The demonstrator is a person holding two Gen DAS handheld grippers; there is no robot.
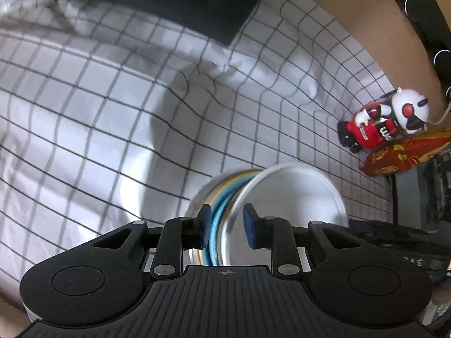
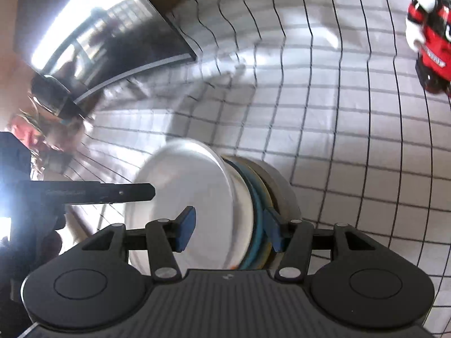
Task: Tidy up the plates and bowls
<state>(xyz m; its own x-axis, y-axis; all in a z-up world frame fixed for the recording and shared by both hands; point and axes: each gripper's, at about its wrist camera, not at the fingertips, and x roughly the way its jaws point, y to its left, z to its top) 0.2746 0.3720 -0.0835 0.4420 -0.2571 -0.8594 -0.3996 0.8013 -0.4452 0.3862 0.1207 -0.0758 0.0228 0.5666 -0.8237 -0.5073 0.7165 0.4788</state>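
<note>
Straddling the blurred plate stack (image 1: 225, 211) – left tool (image 1: 227, 225) and right tool (image 2: 229, 229), grip unclear, rims cut off below.

White cloth (image 1: 112, 107) ruled with a thin black grid pattern; white plate (image 1: 293, 197) between the black left gripper (image 1: 227, 225) and its blue pads (image 1: 249, 225), backed by a stack (image 1: 222, 205) edged in light blue and yellow. Ahead to the right, a red, black and white toy figure (image 1: 386, 121) beside a red packet (image 1: 406, 155) with yellow print
</note>
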